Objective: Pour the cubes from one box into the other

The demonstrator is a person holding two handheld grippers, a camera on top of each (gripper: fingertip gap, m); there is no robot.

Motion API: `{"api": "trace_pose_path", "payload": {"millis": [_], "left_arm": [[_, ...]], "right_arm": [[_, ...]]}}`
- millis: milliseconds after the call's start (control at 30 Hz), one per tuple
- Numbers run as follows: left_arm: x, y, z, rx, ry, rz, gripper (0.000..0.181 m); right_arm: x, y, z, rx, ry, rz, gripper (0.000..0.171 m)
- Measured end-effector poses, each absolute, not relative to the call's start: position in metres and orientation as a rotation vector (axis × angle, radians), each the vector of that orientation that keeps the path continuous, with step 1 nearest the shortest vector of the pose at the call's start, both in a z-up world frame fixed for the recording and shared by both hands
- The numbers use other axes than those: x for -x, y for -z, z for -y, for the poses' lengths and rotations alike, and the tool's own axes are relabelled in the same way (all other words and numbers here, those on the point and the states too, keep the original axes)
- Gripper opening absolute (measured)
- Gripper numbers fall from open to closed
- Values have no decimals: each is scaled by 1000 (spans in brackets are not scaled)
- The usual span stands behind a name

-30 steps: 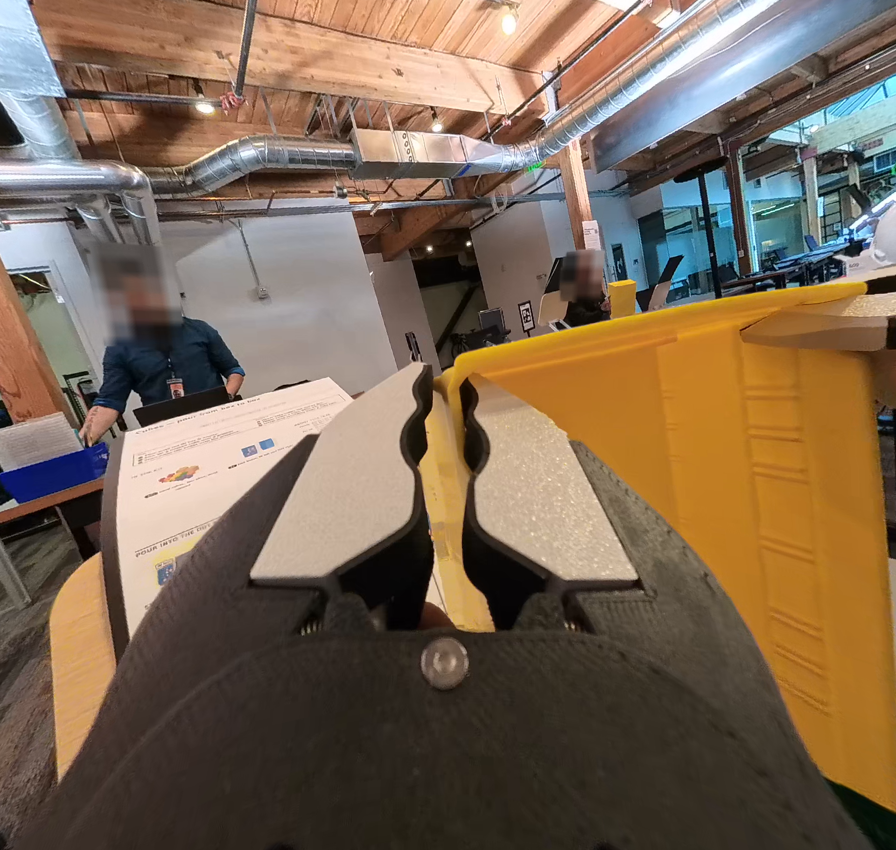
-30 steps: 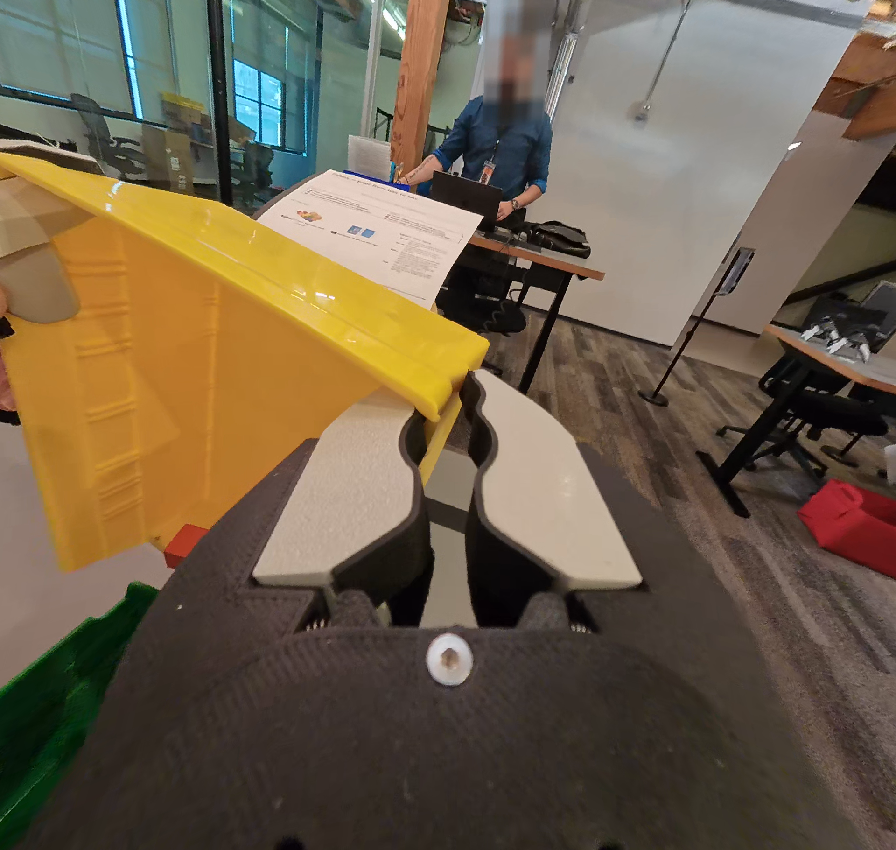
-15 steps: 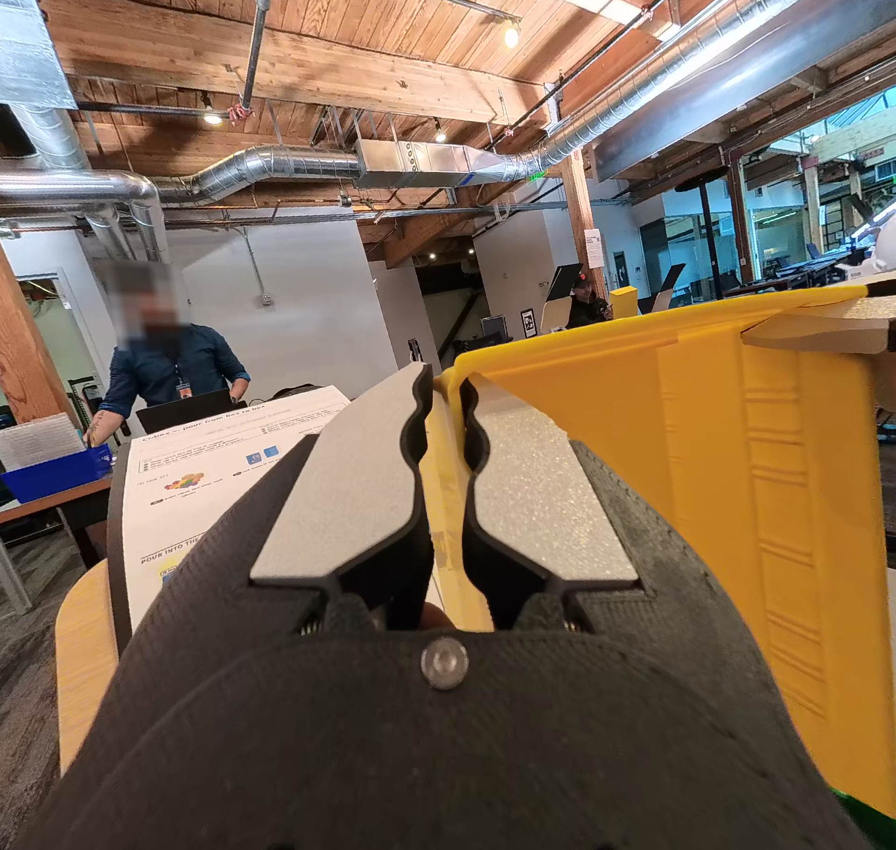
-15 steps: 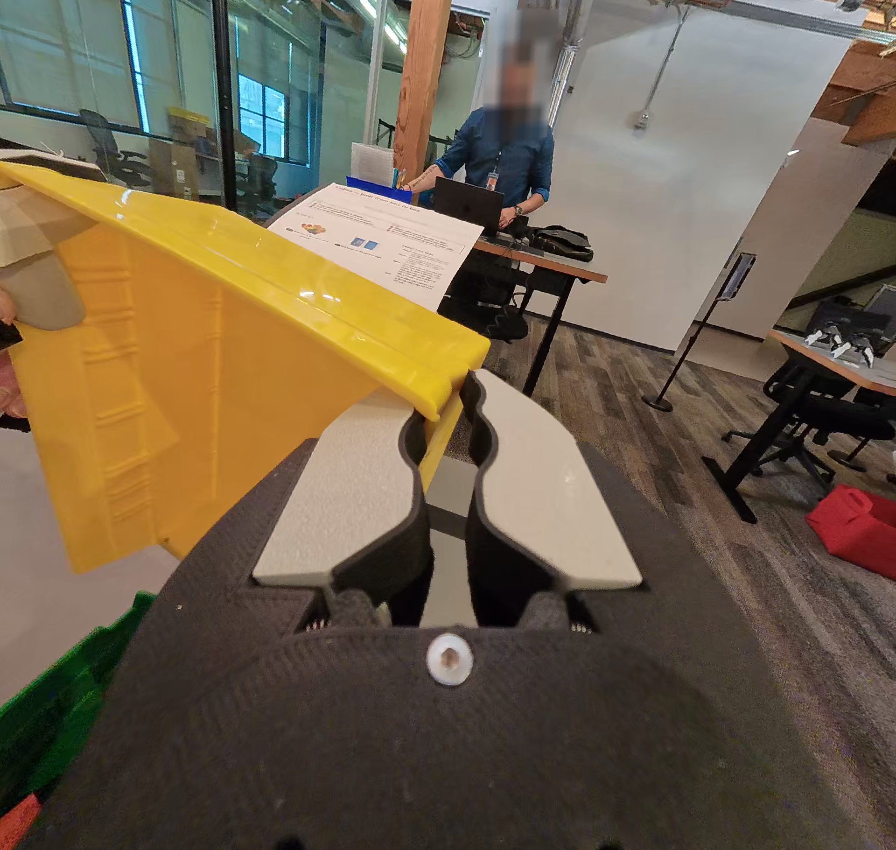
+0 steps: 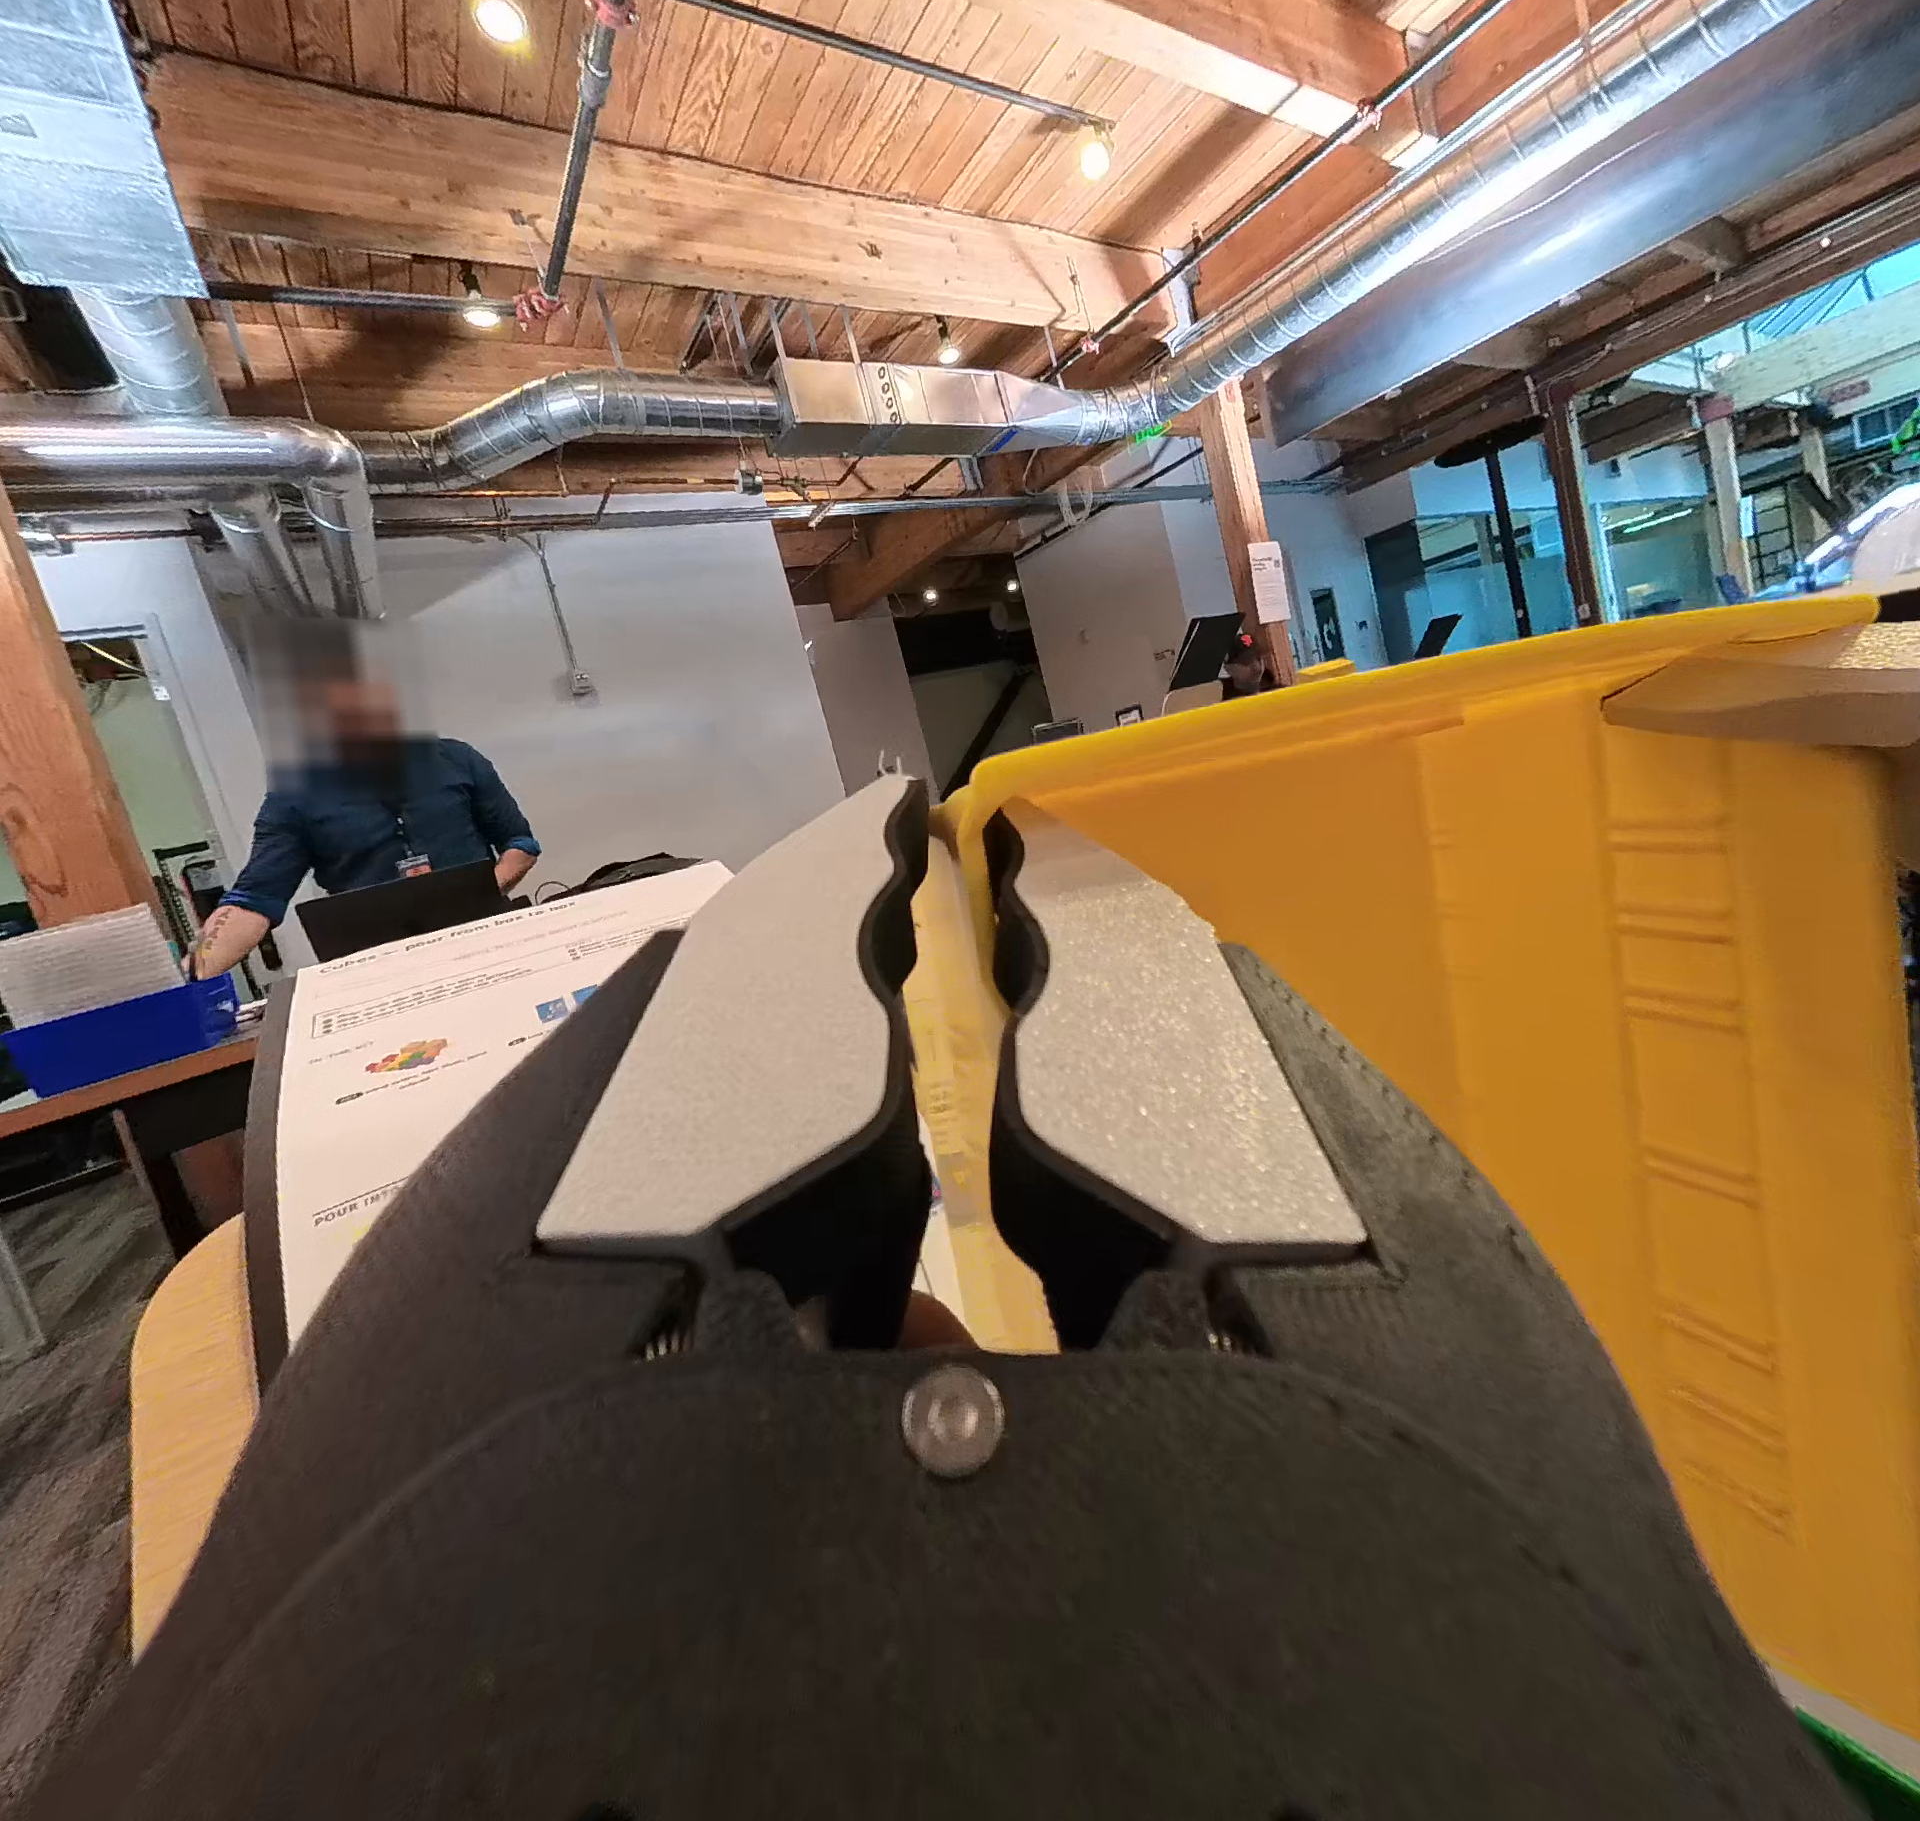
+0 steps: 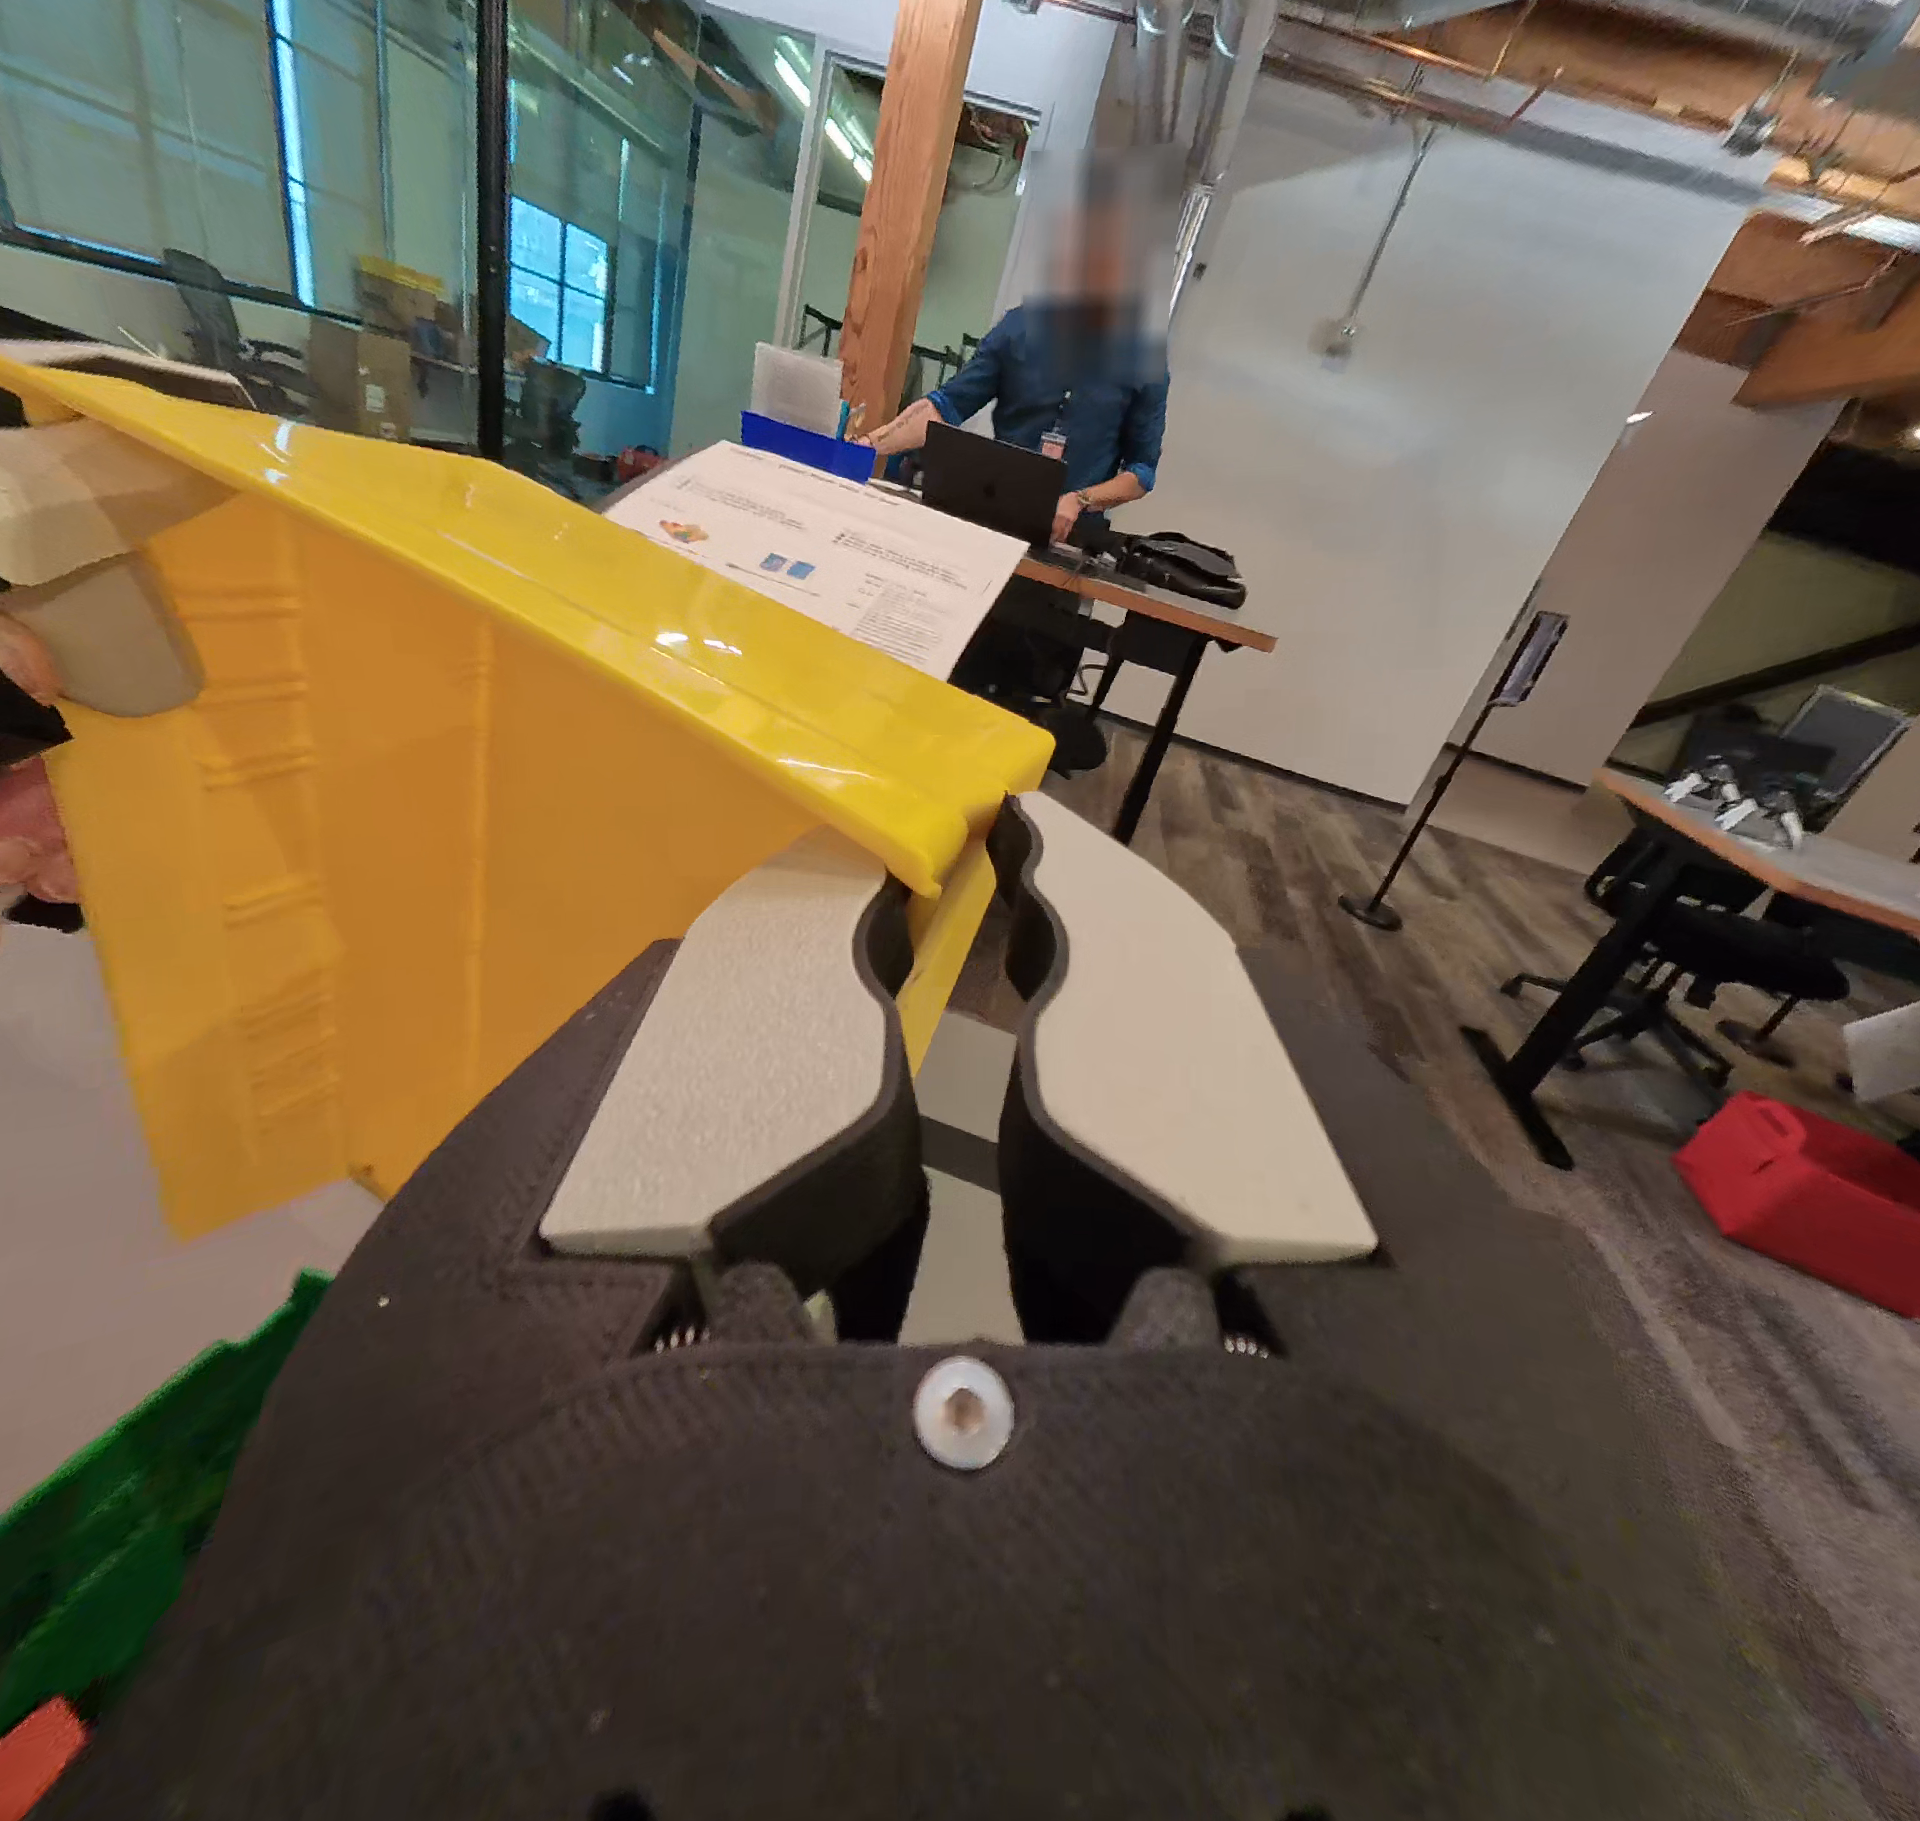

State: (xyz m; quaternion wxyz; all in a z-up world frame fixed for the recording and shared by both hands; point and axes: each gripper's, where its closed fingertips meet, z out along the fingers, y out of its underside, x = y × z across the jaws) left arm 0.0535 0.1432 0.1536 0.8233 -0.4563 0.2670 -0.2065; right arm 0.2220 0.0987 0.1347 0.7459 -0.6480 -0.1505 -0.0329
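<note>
Your left tongs and right tongs still pinch the yellow box, now tipped further. It looks upended over the green box; one red cube shows.

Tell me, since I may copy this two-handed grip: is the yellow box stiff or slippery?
The yellow box probably stays stiff: its ribbed wall looks straight though clamped only at two ends. Its rim looks glossy, so likely slippery; the right gripper bites below it.
</note>
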Motion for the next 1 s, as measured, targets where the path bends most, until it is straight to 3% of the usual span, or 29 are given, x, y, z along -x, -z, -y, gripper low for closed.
{"api": "trace_pose_path", "payload": {"millis": [1000], "left_arm": [[-38,-154,-129,949,459,-534,10]], "right_arm": [[-207,-139,-87,1382,102,372,9]]}}
